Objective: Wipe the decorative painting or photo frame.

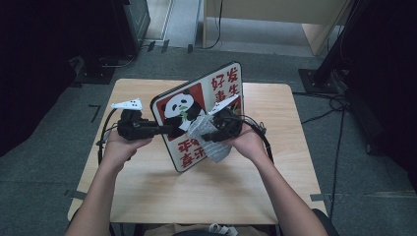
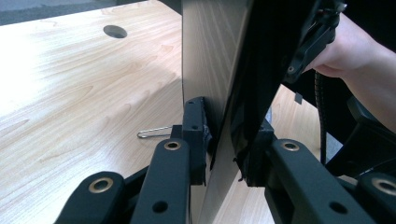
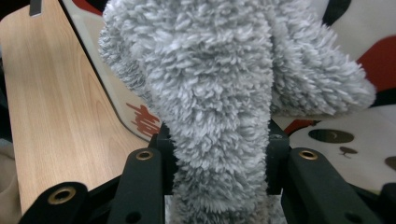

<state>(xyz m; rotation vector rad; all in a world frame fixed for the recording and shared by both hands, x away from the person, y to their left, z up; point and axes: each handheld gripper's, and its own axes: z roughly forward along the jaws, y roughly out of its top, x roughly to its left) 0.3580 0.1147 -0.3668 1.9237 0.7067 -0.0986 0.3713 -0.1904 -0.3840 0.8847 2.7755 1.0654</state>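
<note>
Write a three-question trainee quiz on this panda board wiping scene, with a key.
1. True or false: the left claw is shut on the edge of the panda board.
2. What does the right claw grip? A) sponge B) fluffy grey cloth C) paper
3. Fill in: the board is held tilted up above the wooden ____.

Key:
1. True; its jaws clamp the board's edge from both sides.
2. B, the fluffy grey cloth, pressed against the board's printed face.
3. table.
</note>
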